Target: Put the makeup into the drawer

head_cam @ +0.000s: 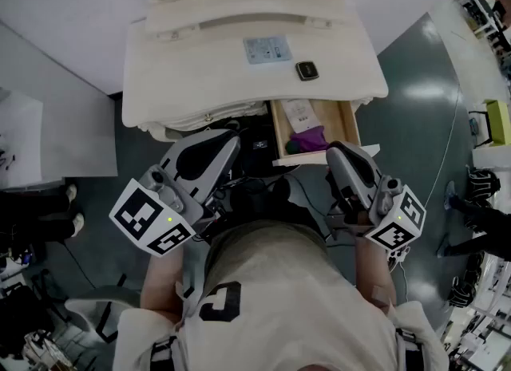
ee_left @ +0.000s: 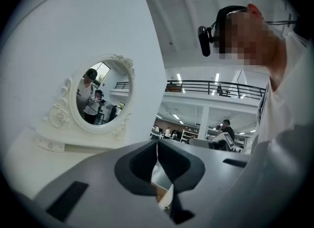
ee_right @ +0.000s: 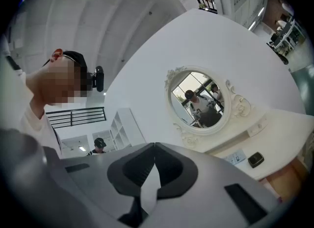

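Inside the drawer [head_cam: 349, 126], makeup [head_cam: 310, 138] looks purple, perhaps soft.

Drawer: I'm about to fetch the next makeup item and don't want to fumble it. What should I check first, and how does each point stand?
1. Drawer pulled open: ok.
2. Room left inside: a white box and a purple item lie in it, with bare wood beside them: ok.
3. Tabletop cleared: not ok, a dark compact and a pale blue packet lie on it.
4. Left gripper free: ok, jaws together on nothing.
5. Right gripper free: ok, jaws together on nothing.
6. Jaws ready to take the compact: not ok, both are shut.
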Motion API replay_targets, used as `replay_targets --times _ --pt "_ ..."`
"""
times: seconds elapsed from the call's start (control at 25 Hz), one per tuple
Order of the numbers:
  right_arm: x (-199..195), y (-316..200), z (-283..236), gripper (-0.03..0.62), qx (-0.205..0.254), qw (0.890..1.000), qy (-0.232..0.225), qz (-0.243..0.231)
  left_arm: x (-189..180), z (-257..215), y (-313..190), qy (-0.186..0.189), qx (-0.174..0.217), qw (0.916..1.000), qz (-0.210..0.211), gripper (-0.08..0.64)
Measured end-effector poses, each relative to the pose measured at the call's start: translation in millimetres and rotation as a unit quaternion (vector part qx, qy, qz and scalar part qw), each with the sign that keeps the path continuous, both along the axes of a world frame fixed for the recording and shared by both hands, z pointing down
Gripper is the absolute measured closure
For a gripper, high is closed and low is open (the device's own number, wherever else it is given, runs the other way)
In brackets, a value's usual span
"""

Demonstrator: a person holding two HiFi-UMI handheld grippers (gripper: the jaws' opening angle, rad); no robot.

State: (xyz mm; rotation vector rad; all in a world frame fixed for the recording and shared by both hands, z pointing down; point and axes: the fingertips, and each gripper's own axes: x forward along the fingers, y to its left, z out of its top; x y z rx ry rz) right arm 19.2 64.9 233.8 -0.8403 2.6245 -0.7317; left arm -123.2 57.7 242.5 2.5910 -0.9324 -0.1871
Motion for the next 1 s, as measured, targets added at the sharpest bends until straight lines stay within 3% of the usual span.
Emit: replay_targets --times 0.2,0.44,0.68,1.0 --pt "-11 6 20 0.566 0.004 0.999 0.031 0.021 -48 12 -12 0.008 0.017 0.9991 -0.039 0.500" --pt "-12 24 21 0.566 0.015 0.999 0.023 -0.017 -35 11 22 -0.013 0.024 0.9984 -0.050 0.500" --pt "29 56 13 0.566 0.033 0.999 0.003 -0.032 30 5 60 -0.029 0.033 0.9984 -0.036 0.500" --pt "121 64 35 0.564 0.021 0.999 0.037 0.024 139 9 75 -0.046 0.025 0.9986 -0.009 0.500"
